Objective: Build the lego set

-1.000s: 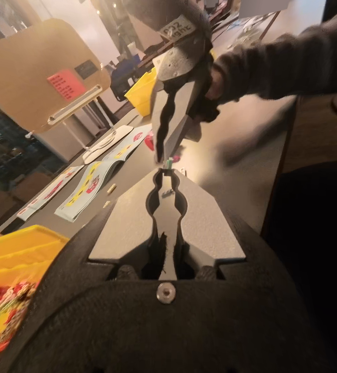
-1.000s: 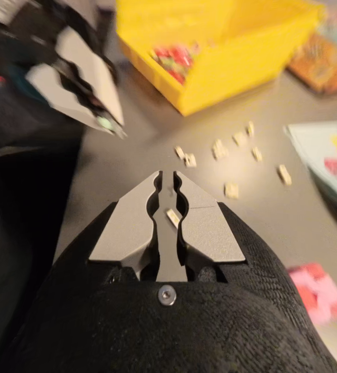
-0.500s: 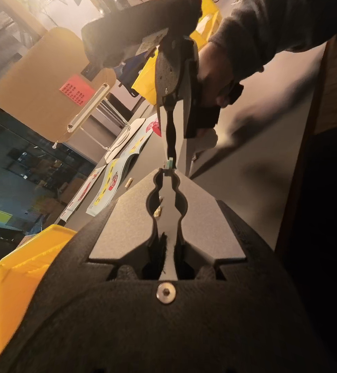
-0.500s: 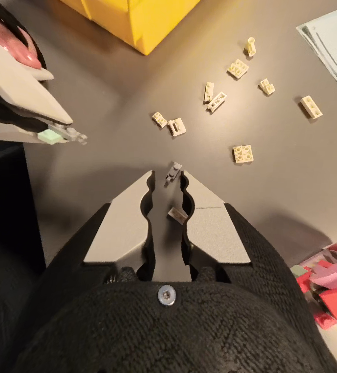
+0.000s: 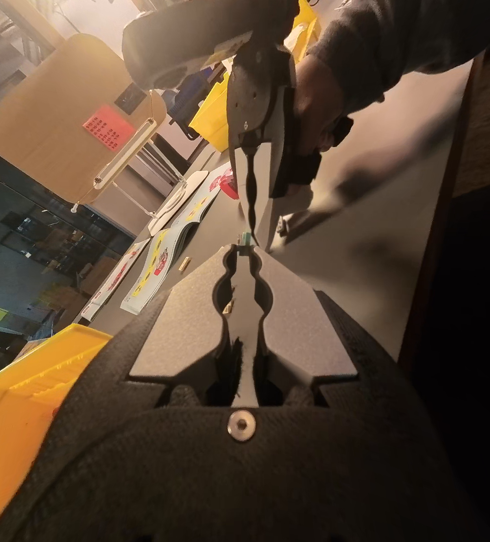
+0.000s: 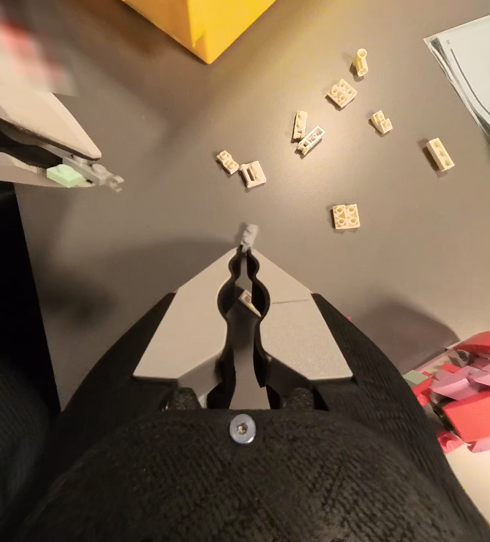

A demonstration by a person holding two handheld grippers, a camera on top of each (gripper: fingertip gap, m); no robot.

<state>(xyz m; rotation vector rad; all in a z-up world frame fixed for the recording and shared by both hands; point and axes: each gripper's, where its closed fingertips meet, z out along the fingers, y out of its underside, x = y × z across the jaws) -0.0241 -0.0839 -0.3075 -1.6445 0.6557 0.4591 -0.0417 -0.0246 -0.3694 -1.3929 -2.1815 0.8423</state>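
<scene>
Right tongs (image 6: 246, 254) pinch grey brick (image 6: 249, 233) at tips.

Two claws are seen: the left claw (image 6: 107, 173) and the right claw (image 6: 245, 252). Nine cream bricks (image 6: 345, 216) are counted loose on the surface (image 6: 149, 234), and one small grey piece (image 6: 248, 233). Two yellow bins (image 5: 32, 390) are seen.

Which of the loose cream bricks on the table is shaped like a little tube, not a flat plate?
The cream cylinder, lying on its side farthest from the right gripper, close to the booklet. The other cream pieces are flat studded plates or blocks.
</scene>
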